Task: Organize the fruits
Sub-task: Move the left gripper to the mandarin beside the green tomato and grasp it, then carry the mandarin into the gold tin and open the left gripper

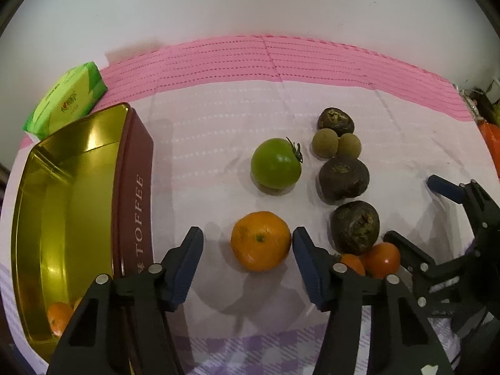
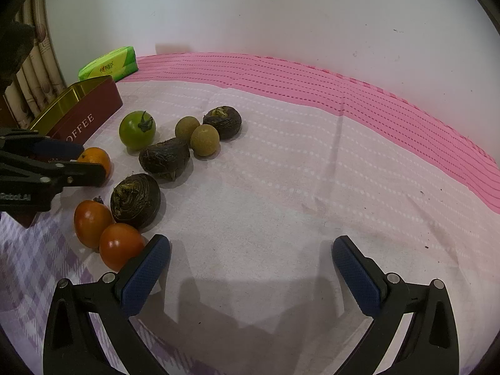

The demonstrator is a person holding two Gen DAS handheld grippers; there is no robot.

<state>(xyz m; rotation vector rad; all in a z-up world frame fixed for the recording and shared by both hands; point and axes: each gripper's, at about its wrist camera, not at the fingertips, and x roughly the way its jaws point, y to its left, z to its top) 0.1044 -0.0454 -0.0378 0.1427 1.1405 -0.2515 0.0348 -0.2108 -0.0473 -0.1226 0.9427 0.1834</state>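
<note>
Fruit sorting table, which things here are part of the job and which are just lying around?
Part of the job: tangerine, green tomato, red tomatoes, dark round fruits, small tan fruits, toffee tin.
Lying about: green tissue pack, pink cloth.

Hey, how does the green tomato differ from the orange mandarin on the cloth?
The green tomato is green and smooth with a dark stem attached; the mandarin is orange with a dimpled skin and only a small stem scar. The tomato sits apart from both grippers, while the mandarin lies between the fingers of the left gripper. Both are round, similar in size, and rest on the cloth.
</note>
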